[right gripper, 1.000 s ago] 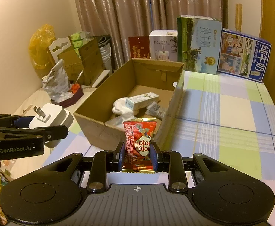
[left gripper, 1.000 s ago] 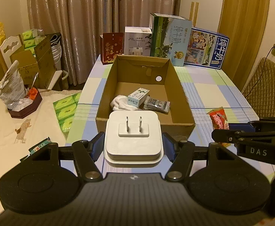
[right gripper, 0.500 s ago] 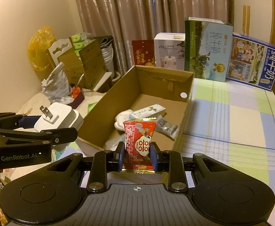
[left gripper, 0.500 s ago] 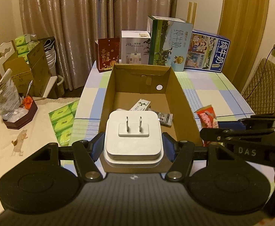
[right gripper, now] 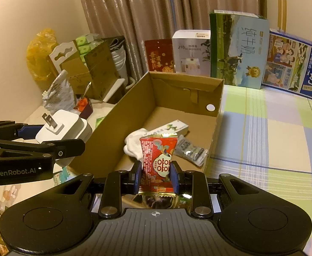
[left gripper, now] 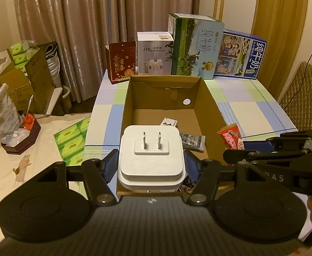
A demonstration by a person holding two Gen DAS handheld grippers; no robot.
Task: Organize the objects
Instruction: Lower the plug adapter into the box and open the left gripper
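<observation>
My left gripper point(left gripper: 150, 164) is shut on a white plug adapter point(left gripper: 151, 155), prongs facing up, held over the near end of an open cardboard box point(left gripper: 168, 83). My right gripper point(right gripper: 156, 178) is shut on a red snack packet point(right gripper: 157, 160), held upright just above the same box point(right gripper: 185, 81). From the right wrist view the left gripper point(right gripper: 55, 136) with the adapter point(right gripper: 64, 128) hangs at the box's left wall. Inside the box lie a white cloth point(right gripper: 134, 143), a small white carton point(right gripper: 169, 129) and a dark foil packet point(right gripper: 191, 151).
Upright cartons line the table's far edge: a red box point(left gripper: 121, 60), a humidifier box point(left gripper: 153, 52), a green milk carton point(left gripper: 197, 47) and a blue milk carton point(left gripper: 239, 56). Checked tablecloth point(right gripper: 273, 132) shows right of the box. Green tissue packs point(left gripper: 72, 138) lie off the table's left.
Both grippers have moved forward with their loads, from in front of the box's near wall to over its near end. Neither grip has changed.
</observation>
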